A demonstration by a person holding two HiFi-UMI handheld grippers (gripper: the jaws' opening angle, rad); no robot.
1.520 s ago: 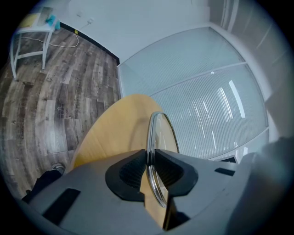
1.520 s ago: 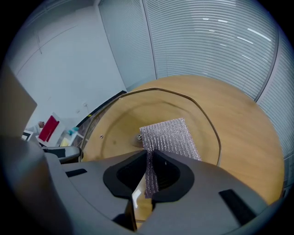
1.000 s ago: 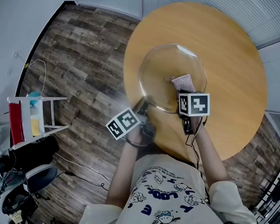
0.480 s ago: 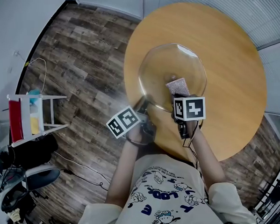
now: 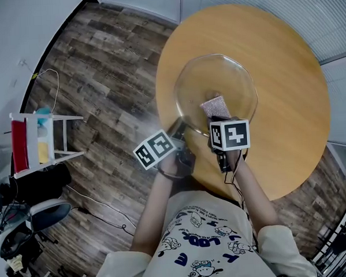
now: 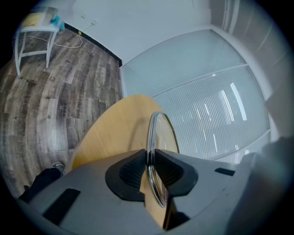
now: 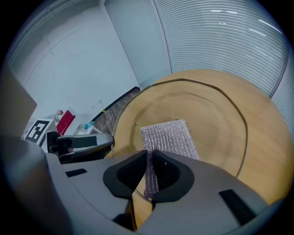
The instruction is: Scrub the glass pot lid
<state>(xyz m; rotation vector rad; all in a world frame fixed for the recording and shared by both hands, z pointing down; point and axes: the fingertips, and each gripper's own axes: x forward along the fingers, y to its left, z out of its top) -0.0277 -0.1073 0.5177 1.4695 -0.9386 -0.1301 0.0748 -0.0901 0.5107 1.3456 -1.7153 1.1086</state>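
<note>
The dark wood-plank floor point(image 5: 100, 69) is taking up the whole left side of the head view. The round, light wooden tabletop point(image 5: 284, 59) is filling the upper right. A small white rack point(image 5: 43, 142) is standing on the floor well off to the left, with something red and yellow hanging in it.

The glass pot lid point(image 5: 216, 78) is sitting over the tabletop on the side nearest the person. It's see-through, so the wood is showing right through it. I can't tell if its far edge is actually touching the wood.

The left hand-held gripper point(image 5: 178, 129) is coming in at the lid's near-left edge. In the left gripper view its jaws point(image 6: 150, 167) are nearly together and clamping on the lid's metal rim point(image 6: 158, 133), with the rim running edge-on between the black pads.

The right hand-held gripper point(image 5: 218, 118) is pointing steeply down onto the glass, just beside the left one. Each one is carrying its white cube with black square markers.

In the right gripper view the jaws point(image 7: 150, 172) are squeezing down tight on one end of a silvery mesh scrub pad point(image 7: 170, 137) — only a thin strip of it is showing between the pads. The rest of the pad point(image 5: 213, 107) is lying flat on the lid's surface point(image 7: 206, 105), a bit toward the person from the middle. The left hand-held gripper point(image 7: 87, 142) is poking into that view from the left, at the rim.
</note>
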